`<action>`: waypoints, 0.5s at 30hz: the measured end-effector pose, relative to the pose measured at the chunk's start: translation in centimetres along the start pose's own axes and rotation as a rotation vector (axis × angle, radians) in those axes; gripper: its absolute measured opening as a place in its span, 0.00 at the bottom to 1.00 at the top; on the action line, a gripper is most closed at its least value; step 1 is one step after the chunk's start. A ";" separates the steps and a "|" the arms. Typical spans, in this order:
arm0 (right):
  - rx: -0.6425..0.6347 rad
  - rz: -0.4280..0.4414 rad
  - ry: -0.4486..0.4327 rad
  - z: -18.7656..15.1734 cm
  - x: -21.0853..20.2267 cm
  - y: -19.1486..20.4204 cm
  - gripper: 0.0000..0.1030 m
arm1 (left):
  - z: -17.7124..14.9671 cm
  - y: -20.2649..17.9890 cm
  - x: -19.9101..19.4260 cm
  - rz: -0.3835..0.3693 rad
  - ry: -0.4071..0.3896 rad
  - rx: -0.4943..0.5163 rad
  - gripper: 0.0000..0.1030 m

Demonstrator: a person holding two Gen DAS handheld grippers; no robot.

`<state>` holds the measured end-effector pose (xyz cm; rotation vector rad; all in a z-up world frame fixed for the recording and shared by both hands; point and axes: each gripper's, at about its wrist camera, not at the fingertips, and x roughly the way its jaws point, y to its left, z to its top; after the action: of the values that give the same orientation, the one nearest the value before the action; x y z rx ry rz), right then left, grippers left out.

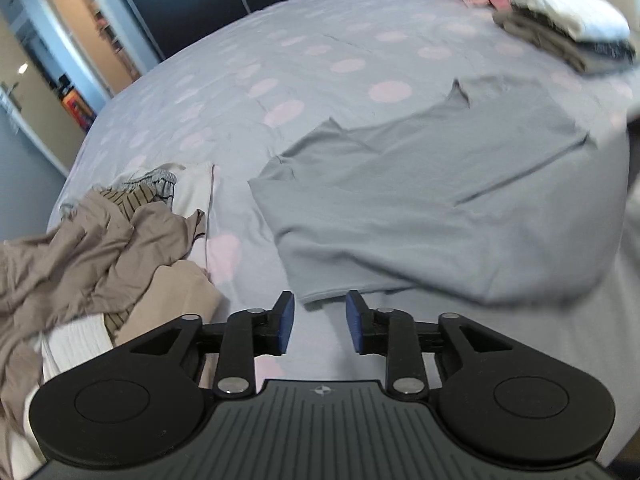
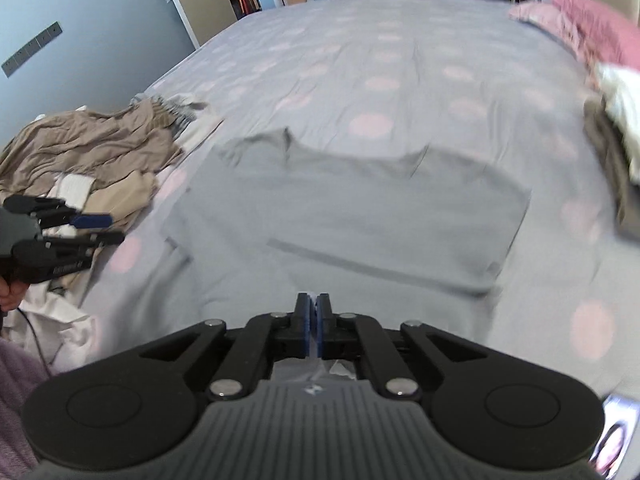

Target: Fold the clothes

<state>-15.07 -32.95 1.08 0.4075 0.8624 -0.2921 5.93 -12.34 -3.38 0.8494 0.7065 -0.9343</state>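
Fingers of my left gripper [image 1: 320, 322] stand apart, empty, just short of the grey shirt's [image 1: 432, 200] near hem. My right gripper [image 2: 312, 322] is pinched closed, holding nothing I can see. Shirt lies mid-bed [image 2: 360, 52]; tan laundry pile [image 1: 92, 240] sits left.

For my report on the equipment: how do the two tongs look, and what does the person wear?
Both tongs are matte black linkages with silver pivot bolts, round side discs, a ribbed grey body with a small star emblem, and blue pads. The left tongs also appear in the right view, with white lettering and a dark cable. The right tongs match. A lilac knitted sleeve shows.
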 end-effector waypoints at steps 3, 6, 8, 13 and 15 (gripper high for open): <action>0.025 -0.016 -0.036 2.0 -0.1 -1.5 0.03 | -0.7 0.2 2.3 -0.006 0.034 0.017 0.26; 0.060 -0.031 -0.079 4.0 -0.1 -3.2 0.03 | -1.1 0.0 4.5 -0.018 0.062 0.011 0.26; 0.084 -0.041 -0.107 5.4 -0.1 -4.2 0.03 | -1.3 0.0 5.5 -0.007 0.068 0.013 0.26; 0.142 -0.066 -0.178 8.7 -0.1 -7.0 0.03 | -1.0 0.9 6.7 -0.019 0.035 -0.051 0.26; 0.169 -0.082 -0.201 10.0 0.1 -8.1 0.03 | -0.6 1.0 6.8 -0.046 0.006 -0.080 0.26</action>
<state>-11.66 -44.72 4.98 0.4911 0.6608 -0.4759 9.62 -14.11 -8.88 0.7688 0.7661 -0.9387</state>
